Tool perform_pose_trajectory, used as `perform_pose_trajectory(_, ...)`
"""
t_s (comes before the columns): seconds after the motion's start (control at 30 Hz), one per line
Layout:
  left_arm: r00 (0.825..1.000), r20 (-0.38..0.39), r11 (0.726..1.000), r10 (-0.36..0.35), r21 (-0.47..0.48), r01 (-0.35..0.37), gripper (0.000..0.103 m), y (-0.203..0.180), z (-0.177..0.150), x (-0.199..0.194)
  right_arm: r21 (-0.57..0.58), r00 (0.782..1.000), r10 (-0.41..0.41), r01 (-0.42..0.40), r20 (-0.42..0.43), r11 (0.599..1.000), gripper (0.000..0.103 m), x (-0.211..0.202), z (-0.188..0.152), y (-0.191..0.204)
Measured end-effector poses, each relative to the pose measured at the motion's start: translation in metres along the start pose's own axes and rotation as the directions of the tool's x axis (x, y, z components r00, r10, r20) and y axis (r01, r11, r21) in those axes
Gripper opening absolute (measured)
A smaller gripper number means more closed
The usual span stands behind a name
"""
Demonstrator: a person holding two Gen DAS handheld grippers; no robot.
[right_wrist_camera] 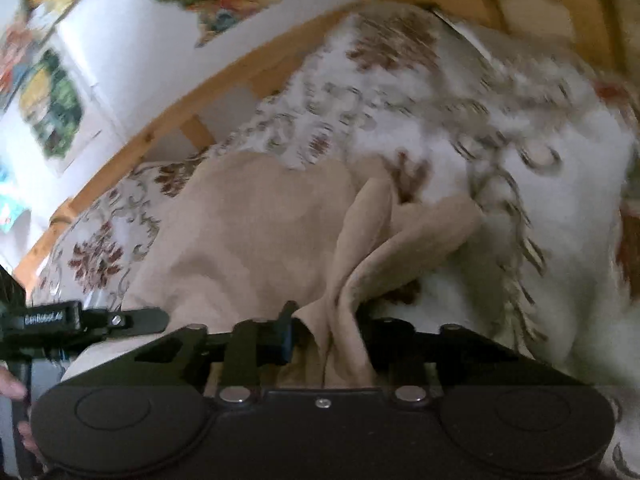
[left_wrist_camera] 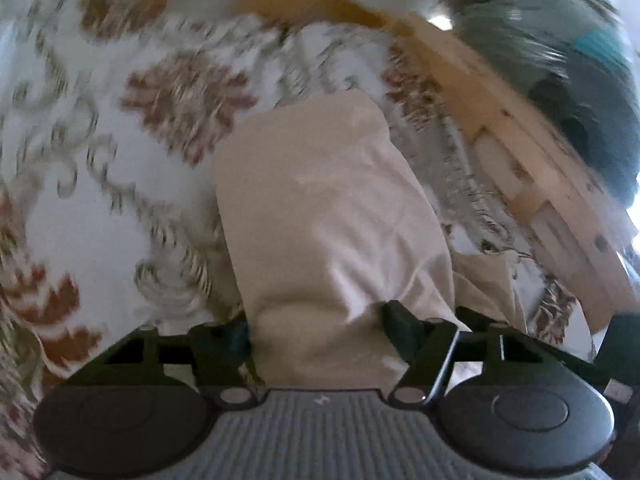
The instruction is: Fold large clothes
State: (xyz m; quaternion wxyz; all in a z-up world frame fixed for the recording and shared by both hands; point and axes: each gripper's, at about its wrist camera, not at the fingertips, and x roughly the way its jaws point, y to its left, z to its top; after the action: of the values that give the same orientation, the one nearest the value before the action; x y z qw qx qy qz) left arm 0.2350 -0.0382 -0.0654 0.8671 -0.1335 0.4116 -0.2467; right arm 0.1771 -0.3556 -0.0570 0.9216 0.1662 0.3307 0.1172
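Observation:
A large beige garment (left_wrist_camera: 320,208) lies on a floral bedspread (left_wrist_camera: 80,152). In the left wrist view my left gripper (left_wrist_camera: 316,328) is shut on a thick fold of the beige garment, which bulges up between its two black fingers. In the right wrist view my right gripper (right_wrist_camera: 324,328) is shut on a bunched edge of the same beige garment (right_wrist_camera: 248,224); the cloth runs away from the fingers in creased folds, and its flat part spreads to the left over the bedspread (right_wrist_camera: 520,184). Both views are motion-blurred.
A wooden bed frame (left_wrist_camera: 520,148) runs along the right in the left wrist view, and along the back (right_wrist_camera: 168,132) in the right wrist view. A white wall with coloured pictures (right_wrist_camera: 56,104) stands behind it. The other gripper's black body (right_wrist_camera: 72,320) shows at left.

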Motion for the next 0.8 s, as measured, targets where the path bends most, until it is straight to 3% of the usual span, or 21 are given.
perform_pose_trajectory(0.2,0.993,0.117,0.994,0.015,0.107,-0.028,0.067,-0.001,0.042,-0.04,-0.083,0.991,0.04,-0.03,0.126,0.996,0.022,-0.002,0.026,0.047)
perform_pose_trajectory(0.3,0.987,0.149,0.989,0.062,0.121,-0.08,0.068,0.014,0.072,-0.054,-0.129,0.983,0.075,-0.053,0.17,0.99,0.022,0.017,0.05,0.074)
perform_pose_trajectory(0.47,0.982,0.071,0.977,0.173,0.115,-0.181,0.069,0.051,0.1,-0.031,-0.152,0.988,0.108,-0.091,0.112,0.984,0.022,0.075,0.073,0.087)
perform_pose_trajectory(0.57,0.964,0.021,0.958,0.265,0.105,-0.266,0.069,0.073,0.095,-0.007,-0.213,0.998,0.054,-0.044,0.04,0.976,0.022,0.107,0.068,0.086)
perform_pose_trajectory(0.63,0.948,0.024,0.947,0.317,0.054,-0.318,0.069,0.083,0.09,0.0,-0.263,1.0,-0.003,0.011,0.028,0.965,0.033,0.117,0.061,0.081)
perform_pose_trajectory(0.7,0.953,0.045,0.954,0.3,0.003,-0.301,0.072,0.085,0.087,-0.003,-0.264,0.999,-0.009,0.018,0.035,0.964,0.037,0.113,0.057,0.072)
perform_pose_trajectory(0.8,0.937,0.064,0.938,0.343,0.026,-0.345,0.079,0.076,0.083,-0.003,-0.264,0.997,-0.02,0.038,0.07,0.964,0.046,0.101,0.053,0.065)
